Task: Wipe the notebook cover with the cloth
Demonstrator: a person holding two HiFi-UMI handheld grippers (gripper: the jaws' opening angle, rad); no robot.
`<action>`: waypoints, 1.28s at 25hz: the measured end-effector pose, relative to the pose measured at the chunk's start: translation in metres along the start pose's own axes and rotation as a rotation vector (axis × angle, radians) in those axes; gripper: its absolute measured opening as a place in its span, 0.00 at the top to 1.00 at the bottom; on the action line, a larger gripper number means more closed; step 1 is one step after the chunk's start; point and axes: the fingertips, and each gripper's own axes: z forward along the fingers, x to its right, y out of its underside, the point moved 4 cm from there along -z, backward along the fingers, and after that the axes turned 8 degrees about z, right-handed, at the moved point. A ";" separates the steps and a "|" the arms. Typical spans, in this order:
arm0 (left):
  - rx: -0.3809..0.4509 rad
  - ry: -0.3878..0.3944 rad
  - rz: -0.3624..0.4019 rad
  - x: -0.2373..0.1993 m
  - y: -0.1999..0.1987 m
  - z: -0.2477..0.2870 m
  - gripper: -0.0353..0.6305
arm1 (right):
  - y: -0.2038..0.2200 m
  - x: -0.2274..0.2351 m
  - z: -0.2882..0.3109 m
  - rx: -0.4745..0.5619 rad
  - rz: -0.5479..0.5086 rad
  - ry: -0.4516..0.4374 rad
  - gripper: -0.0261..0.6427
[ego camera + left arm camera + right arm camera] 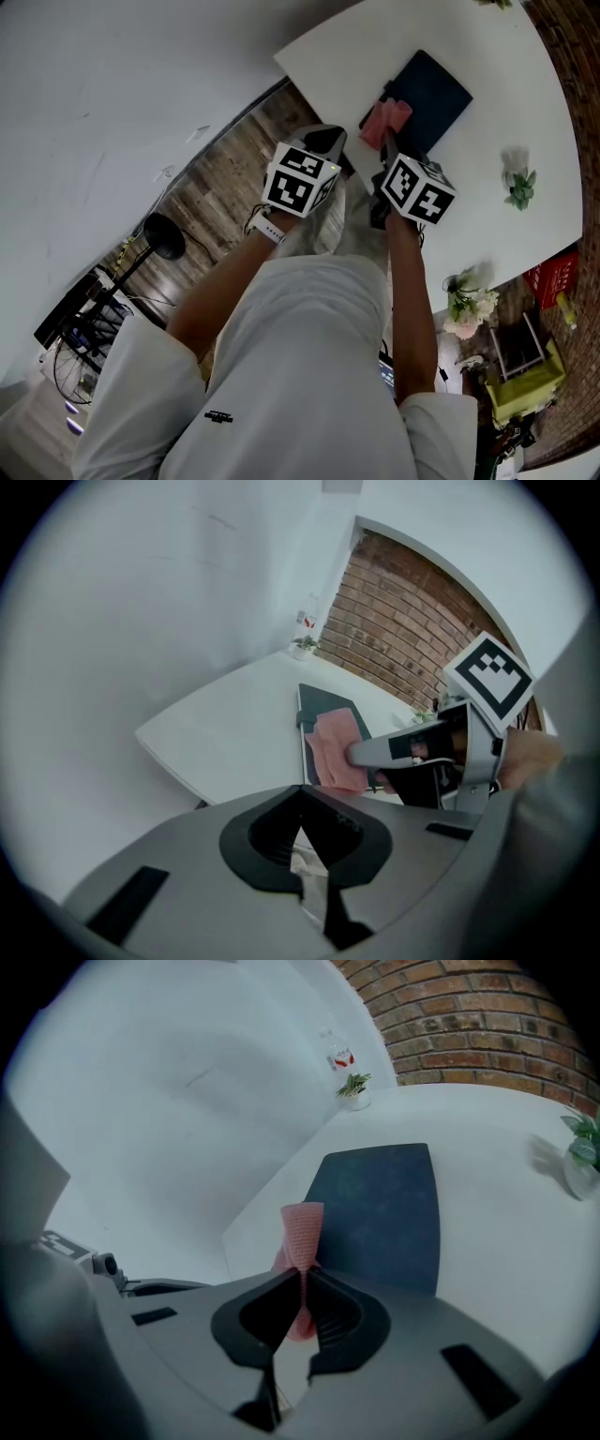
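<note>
My right gripper, clamped on the cloth at frame centre, by the near edge of the notebook on the table; my left gripper, lower centre, closed on nothing.

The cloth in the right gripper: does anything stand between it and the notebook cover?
Nothing visible does. The right gripper is shut on the cloth at the near corner of the notebook, whose dark cover is bare. The plant stands well aside.
</note>
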 end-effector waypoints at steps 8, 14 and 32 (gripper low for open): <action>-0.012 0.026 0.033 0.010 -0.006 0.009 0.93 | 0.002 0.021 -0.016 0.001 0.003 0.036 0.92; -0.010 0.042 0.048 0.017 -0.015 0.015 0.93 | 0.002 0.039 -0.028 0.004 0.002 0.063 0.92; -0.052 0.087 0.160 0.045 -0.048 0.052 0.93 | -0.002 0.116 -0.076 0.071 0.057 0.195 0.92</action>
